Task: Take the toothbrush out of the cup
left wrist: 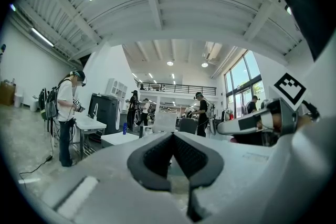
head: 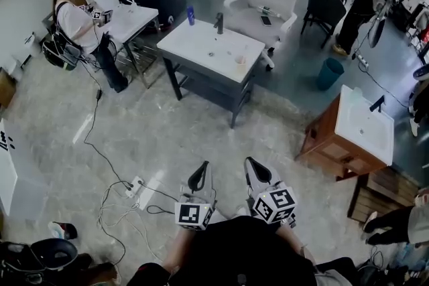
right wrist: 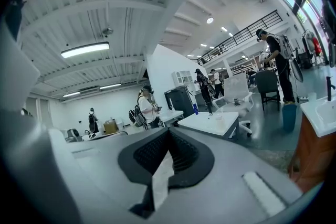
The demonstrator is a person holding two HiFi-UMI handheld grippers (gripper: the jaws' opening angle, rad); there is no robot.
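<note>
**Claws closed and empty, well short of the cup**

Head view: The left claw [head: 200,174] and the right claw [head: 257,171], each carrying its marker cube, are held side by side. Both point across the grey floor [head: 167,137] toward a white surface [head: 201,43] and are well apart from it. A pale cup [head: 240,65] stands on that surface, near its right front edge. The toothbrush is too small to make out at this range. A dark faucet [head: 218,23] rises at the far edge of the surface, with a blue bottle [head: 190,15] at its far left corner. A white chair [head: 268,0] stands just behind the surface. To the left of it, a person [head: 77,23] wearing a backpack stands at another table.

Left gripper view: The left claw [left wrist: 172,136] has its dark pads pressed together at the tips, with nothing between them. The white surface [left wrist: 119,138] shows in the distance, just left of the tips, and the blue bottle [left wrist: 124,127] is on it.

Right gripper view: The right claw [right wrist: 168,131] is likewise closed tip to tip and holds nothing. The white surface [right wrist: 207,124] lies beyond and to the right of the tips. The cup [right wrist: 219,117] stands on it as a small pale shape, and the blue bottle [right wrist: 195,109] is at its far side.
</note>
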